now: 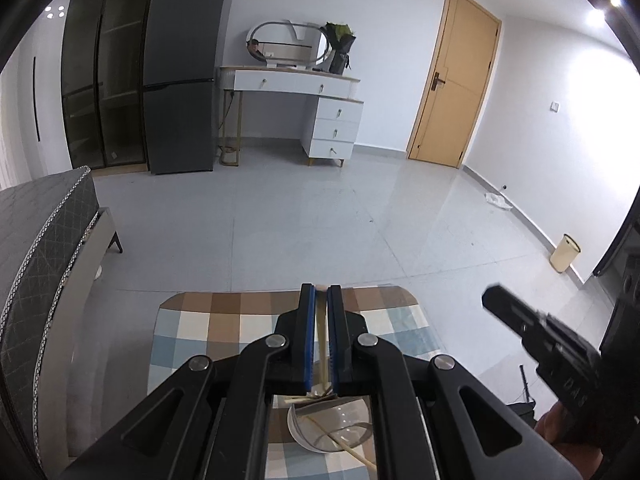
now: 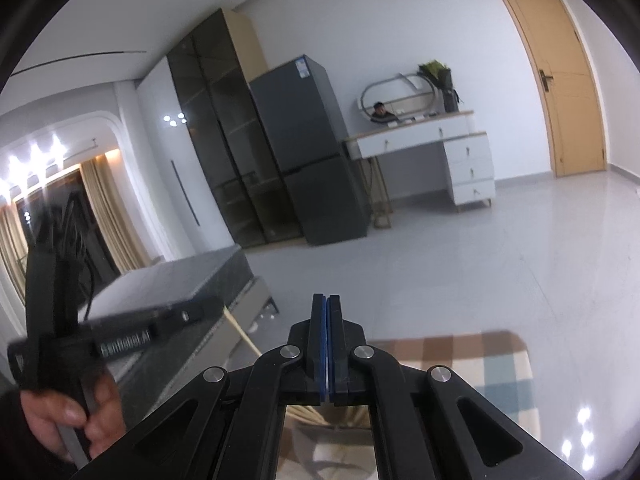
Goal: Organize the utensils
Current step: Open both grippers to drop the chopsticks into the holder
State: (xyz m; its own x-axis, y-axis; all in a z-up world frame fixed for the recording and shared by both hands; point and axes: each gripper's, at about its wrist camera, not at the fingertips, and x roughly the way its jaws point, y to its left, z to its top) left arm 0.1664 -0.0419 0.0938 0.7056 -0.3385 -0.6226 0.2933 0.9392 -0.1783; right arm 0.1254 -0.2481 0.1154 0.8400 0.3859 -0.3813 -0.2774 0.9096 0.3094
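Chopstick (image 1: 323,332): pale wooden stick, pinched between the blue pads of the left tool (image 1: 322,292); it runs lengthwise along the fingers and pokes out a little past the tips. A lengthwise pinch probably keeps the stick from swinging in transit.
Left tool: pressed together on the chopstick, pointing downward over the surface (image 1: 192,320).
Right tool (image 2: 326,300): pads pressed together, nothing visible between them; in the left wrist view it hangs off the right edge of the surface, well apart from the stick.
Surface: checked cloth in brown, cream and blue.
Plate (image 1: 320,428): white, on the cloth just below the left tool; seen through the gap in the tool body. Further pale sticks (image 1: 360,454) lie in and across it, so it seems to be the collection point.
Step, as judged: the chopstick is in the air, either just lifted from the plate or heading to it; cannot tell which.
Risk: a thin, smooth stick may slide along the pads.
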